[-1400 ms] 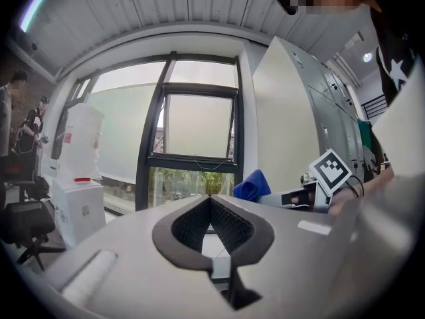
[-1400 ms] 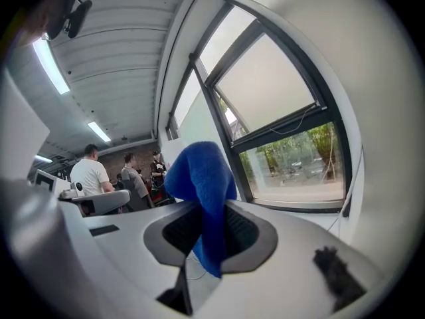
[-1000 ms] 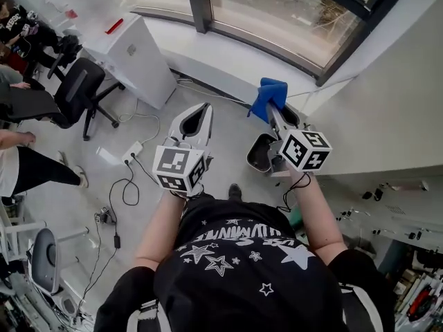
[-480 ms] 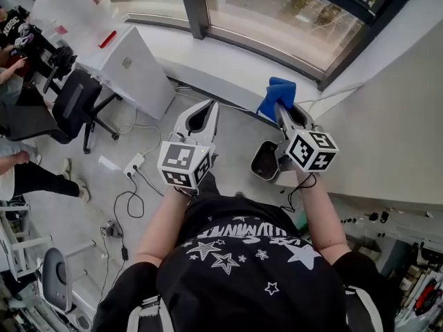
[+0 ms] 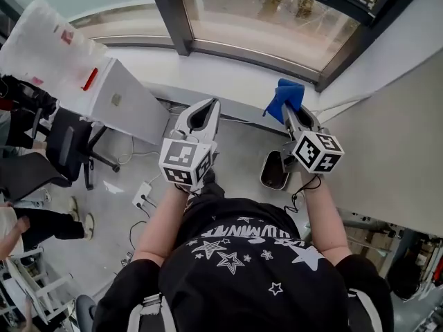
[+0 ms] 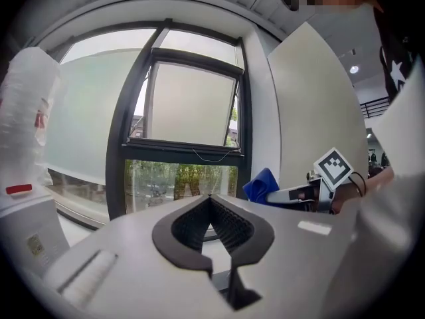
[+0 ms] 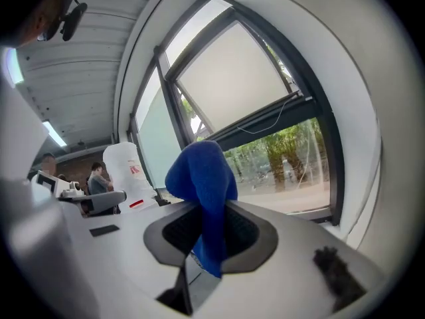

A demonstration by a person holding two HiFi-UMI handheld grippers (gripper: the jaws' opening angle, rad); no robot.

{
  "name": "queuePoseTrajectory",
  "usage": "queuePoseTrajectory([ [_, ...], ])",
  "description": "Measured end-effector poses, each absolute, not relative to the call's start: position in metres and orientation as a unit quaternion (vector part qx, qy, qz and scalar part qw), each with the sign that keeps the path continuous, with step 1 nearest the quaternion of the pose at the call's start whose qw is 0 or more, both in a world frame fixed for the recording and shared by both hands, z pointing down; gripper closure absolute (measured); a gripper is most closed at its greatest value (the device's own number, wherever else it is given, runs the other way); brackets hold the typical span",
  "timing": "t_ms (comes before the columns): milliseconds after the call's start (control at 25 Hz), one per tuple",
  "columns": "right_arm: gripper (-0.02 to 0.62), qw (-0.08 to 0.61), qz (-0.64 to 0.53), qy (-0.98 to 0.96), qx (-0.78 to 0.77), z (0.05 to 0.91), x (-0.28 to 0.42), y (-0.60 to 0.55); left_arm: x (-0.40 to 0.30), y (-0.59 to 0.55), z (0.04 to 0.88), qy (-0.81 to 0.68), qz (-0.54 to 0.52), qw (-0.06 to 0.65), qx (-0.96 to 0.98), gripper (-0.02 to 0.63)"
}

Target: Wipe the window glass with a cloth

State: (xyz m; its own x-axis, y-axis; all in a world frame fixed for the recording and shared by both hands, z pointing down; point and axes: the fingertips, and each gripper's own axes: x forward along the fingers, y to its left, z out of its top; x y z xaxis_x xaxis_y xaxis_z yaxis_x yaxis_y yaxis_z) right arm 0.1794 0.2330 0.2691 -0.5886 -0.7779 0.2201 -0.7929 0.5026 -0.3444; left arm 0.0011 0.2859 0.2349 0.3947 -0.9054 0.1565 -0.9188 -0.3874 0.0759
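Note:
The blue cloth [image 5: 286, 95] sticks up from my right gripper [image 5: 286, 109], which is shut on it and points at the sill under the window glass [image 5: 266, 12]. In the right gripper view the cloth [image 7: 202, 175] hangs pinched between the dark pads of the right gripper [image 7: 207, 228], with the glass [image 7: 285, 155] beyond. My left gripper [image 5: 206, 104] is held level beside it. Its jaws meet at the tips with nothing between them [image 6: 210, 200]. The left gripper view also shows the cloth [image 6: 260, 186] and the dark-framed window [image 6: 192, 105].
A white cabinet [image 5: 121, 99] with a plastic-wrapped bundle [image 5: 45, 43] stands at the left, with an office chair [image 5: 66, 147] beside it. A power strip [image 5: 143, 192] and cables lie on the floor. A dark bin [image 5: 275, 171] sits below my right gripper. A white wall [image 5: 394, 116] closes off the right.
The head view has swung up toward the window and both grippers have moved closer to the sill. The cloth stays pinched in the right gripper.

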Motion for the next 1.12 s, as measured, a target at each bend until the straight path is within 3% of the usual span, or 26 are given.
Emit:
queuePoseTrajectory([
  [560,0.522,0.035,0.215,-0.837,0.502,0.278,0.073,0.166,-0.114,0.194,0.254,-0.509,0.032,0.112,0.853,0.598],
  [1120,0.522,0.064,0.212,-0.823,0.523,0.298,0.083,0.116,-0.098,0.136,0.274,-0.476,0.050,0.134,0.868,0.598],
])
